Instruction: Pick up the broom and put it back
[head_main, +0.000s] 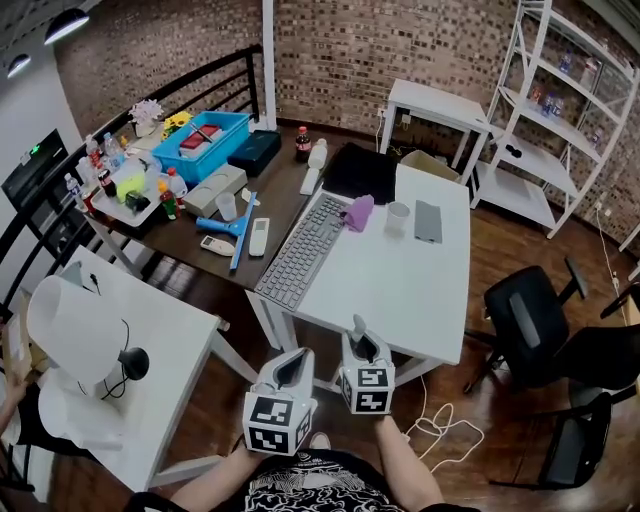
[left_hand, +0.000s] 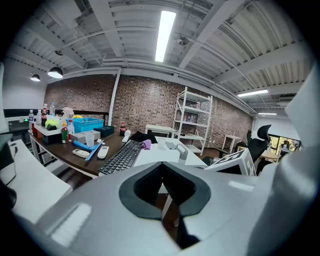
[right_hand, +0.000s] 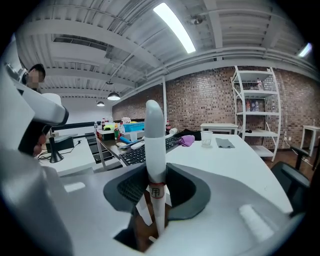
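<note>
**Right tongs** (right_hand: 156, 192): clamped on a pale grey broom handle (right_hand: 154, 135), a round-topped plastic rod with a red band. That it belongs to the broom is a judgement. The rod stands upright between the pads, and its tip rises above the tongs. The broom's head is below and out of every view.

**Left tongs** (left_hand: 162, 177): tips together with nothing between them. In the head view they sit just beside the right tongs, at 9 o'clock of them.

**Surroundings, head view, reckoned from the tongs:**
- 12 o'clock, near: white rectangular worktop (head_main: 420, 290). It carries a long grey keyboard (head_main: 303, 252), a crumpled purple cloth (head_main: 359, 212) and a clear plastic cup (head_main: 398, 216).
- 11 o'clock, farther: dark brown wooden worktop (head_main: 285, 195). It carries a blue long-handled scraper (head_main: 240, 229), a blue plastic tray (head_main: 203, 145) and several bottles.
- 9 o'clock: a second white worktop (head_main: 170, 330) with a black desk lamp (head_main: 130, 362).
- 1 o'clock, well apart: white metal shelf rack (head_main: 560, 120).
- 3 o'clock: black office chair (head_main: 525, 320).

**Step in hand:** the pick-up looks done and the carry-back looks under way.

**Next move calls for:**
- finding the broom's resting place, which none of the views makes plain;
- keeping the handle upright and clear of the white worktop's edge;
- setting the head down and steadying the handle;
- only then parting the right tongs.
</note>
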